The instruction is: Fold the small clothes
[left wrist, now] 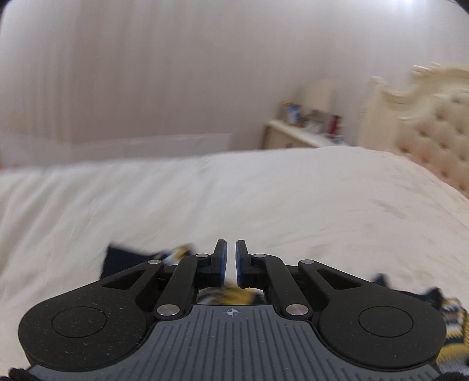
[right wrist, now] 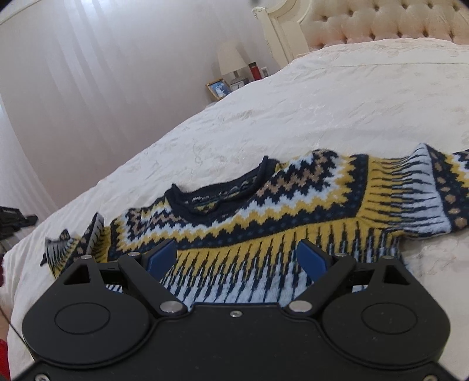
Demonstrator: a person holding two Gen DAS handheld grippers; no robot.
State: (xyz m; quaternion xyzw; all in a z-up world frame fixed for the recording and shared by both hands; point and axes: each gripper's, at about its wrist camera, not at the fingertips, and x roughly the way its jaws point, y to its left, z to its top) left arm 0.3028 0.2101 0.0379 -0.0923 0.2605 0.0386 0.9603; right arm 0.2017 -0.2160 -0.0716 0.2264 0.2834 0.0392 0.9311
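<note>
Right gripper (right wrist: 237, 255), nearest the lens in the lower half of its frame: blue pads (right wrist: 162, 258) standing wide apart, hovering over the sweater's lower body, nothing between them.

Sweater (right wrist: 263, 205), navy, yellow, white and tan zigzag knit: lying spread across the frame's middle on the white bedspread (right wrist: 322, 111), collar facing the upper left, one sleeve running to the right edge.

Left gripper (left wrist: 231, 260), bottom centre of its frame: pads sitting nearly together with a narrow gap, gripping nothing; blurred sweater patches (left wrist: 451, 316) showing beneath it.

Tufted headboard (right wrist: 381, 20), upper right. Lamp (right wrist: 231, 61) and picture frame (right wrist: 218, 88) standing beside the bed, upper centre.
</note>
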